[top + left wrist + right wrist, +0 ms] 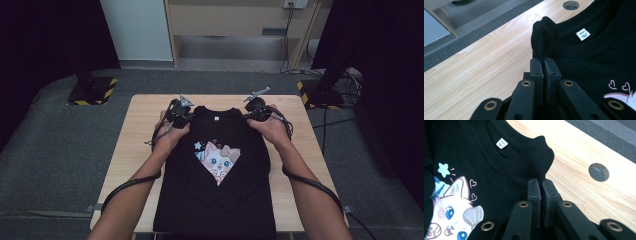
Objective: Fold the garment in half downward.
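Black sweatshirt [220,165] is lying face-up on the table [135,135], long axis running 12 to 6. Left gripper [181,116] and right gripper [256,111] are each pinching a shoulder corner at 12 (collar between them), both equally near

A shirt [220,175] lies along the middle of the bench [135,145], collar toward the far edge, hem at the near edge. Each tool grips a shoulder: left tool [181,114], right tool [256,111].

Light wooden table [140,130]; black sweatshirt [220,200] lying on it.
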Motion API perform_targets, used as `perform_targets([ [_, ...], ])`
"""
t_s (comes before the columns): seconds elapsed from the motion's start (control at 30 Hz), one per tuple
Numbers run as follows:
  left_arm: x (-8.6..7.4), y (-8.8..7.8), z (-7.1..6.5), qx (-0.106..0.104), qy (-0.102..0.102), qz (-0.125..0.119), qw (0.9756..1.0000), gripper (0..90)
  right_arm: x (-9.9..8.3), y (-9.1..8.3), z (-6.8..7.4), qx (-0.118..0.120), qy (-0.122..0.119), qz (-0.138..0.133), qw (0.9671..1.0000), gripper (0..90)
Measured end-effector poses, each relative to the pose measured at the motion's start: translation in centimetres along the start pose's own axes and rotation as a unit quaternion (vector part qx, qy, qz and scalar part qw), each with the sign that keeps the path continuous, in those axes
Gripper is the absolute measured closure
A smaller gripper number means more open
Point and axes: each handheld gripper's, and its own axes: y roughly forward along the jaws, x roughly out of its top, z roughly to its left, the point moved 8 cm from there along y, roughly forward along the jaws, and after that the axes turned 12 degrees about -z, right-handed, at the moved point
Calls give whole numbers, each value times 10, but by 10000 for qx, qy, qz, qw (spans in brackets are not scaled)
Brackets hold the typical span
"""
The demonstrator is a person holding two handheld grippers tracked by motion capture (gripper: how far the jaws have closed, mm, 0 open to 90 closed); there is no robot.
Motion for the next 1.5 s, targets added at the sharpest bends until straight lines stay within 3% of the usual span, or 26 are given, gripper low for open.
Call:
perform_targets([
  [0.33, 20, -8, 3, 136, 170, -256, 9994, 873, 11, -9, -5, -171, 12, -145, 9997, 864],
  [0.97, 36, -6, 21, 271, 279, -337, 9987, 873, 39, -4, -12, -246, -95, -229, 9994, 865],
  [1.5, 27, -26, 9, 406, 411, -384, 9976, 873, 32, -17, 12, -114, -196, -388, 9990, 868],
])
